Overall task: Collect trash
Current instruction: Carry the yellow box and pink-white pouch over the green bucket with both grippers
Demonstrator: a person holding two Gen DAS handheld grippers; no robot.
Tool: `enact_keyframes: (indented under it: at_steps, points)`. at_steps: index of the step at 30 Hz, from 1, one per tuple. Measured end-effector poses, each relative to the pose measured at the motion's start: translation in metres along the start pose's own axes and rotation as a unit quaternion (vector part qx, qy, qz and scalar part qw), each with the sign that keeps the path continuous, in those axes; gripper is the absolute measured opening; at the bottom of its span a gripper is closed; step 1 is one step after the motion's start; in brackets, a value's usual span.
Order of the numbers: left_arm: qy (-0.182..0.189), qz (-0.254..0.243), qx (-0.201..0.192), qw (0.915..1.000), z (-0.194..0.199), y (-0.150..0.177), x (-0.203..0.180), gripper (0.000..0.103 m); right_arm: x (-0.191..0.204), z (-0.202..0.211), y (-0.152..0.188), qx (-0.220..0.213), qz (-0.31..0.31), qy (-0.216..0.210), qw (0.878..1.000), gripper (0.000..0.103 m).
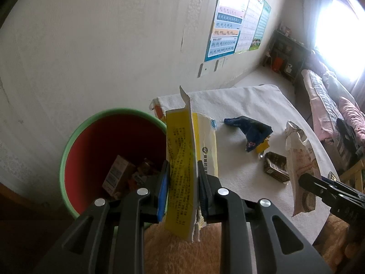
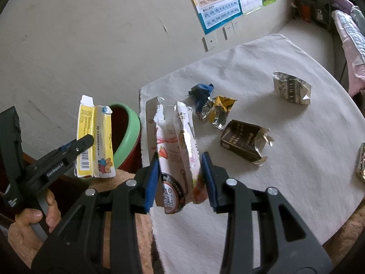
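Note:
My left gripper (image 1: 183,171) is shut on a flattened yellow carton (image 1: 182,159) and holds it upright beside the rim of the red bin with a green rim (image 1: 75,137). The bin holds several discarded boxes (image 1: 117,178). My right gripper (image 2: 180,164) is shut on a torn white and pink strawberry carton (image 2: 178,150), held above the table's near left corner. The left gripper (image 2: 79,146) with the yellow carton (image 2: 95,137) shows in the right wrist view, in front of the bin (image 2: 127,132).
On the white-clothed table (image 2: 296,159) lie a dark blue wrapper (image 2: 200,93), a yellow foil wrapper (image 2: 219,111), a dark brown box (image 2: 244,141) and a crumpled patterned carton (image 2: 292,86). A wall with posters (image 1: 228,27) stands behind. A bed (image 1: 330,114) is at the right.

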State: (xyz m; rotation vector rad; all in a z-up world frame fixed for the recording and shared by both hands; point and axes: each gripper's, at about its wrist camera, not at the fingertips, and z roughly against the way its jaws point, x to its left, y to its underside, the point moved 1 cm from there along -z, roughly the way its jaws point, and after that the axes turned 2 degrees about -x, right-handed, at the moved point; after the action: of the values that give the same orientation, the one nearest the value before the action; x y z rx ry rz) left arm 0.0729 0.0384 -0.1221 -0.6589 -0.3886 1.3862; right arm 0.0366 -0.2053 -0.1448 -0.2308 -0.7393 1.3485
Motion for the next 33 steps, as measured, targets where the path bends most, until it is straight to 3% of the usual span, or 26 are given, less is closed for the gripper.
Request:
enact_keyframes:
  at_steps: [12, 25, 33]
  points:
    - [-0.037, 0.018, -0.008, 0.9991, 0.005, -0.002, 0.03, 0.021, 0.026, -0.023, -0.011, 0.012, 0.024, -0.032, 0.999, 0.036]
    - [-0.077, 0.062, 0.001, 0.9951, -0.001, 0.003, 0.089, 0.021, 0.109, -0.073, -0.023, 0.047, 0.085, -0.09, 0.991, 0.036]
    - [-0.09, 0.081, 0.012, 0.9926, -0.011, 0.006, 0.113, 0.021, 0.139, -0.099, -0.027, 0.064, 0.106, -0.097, 0.987, 0.036]
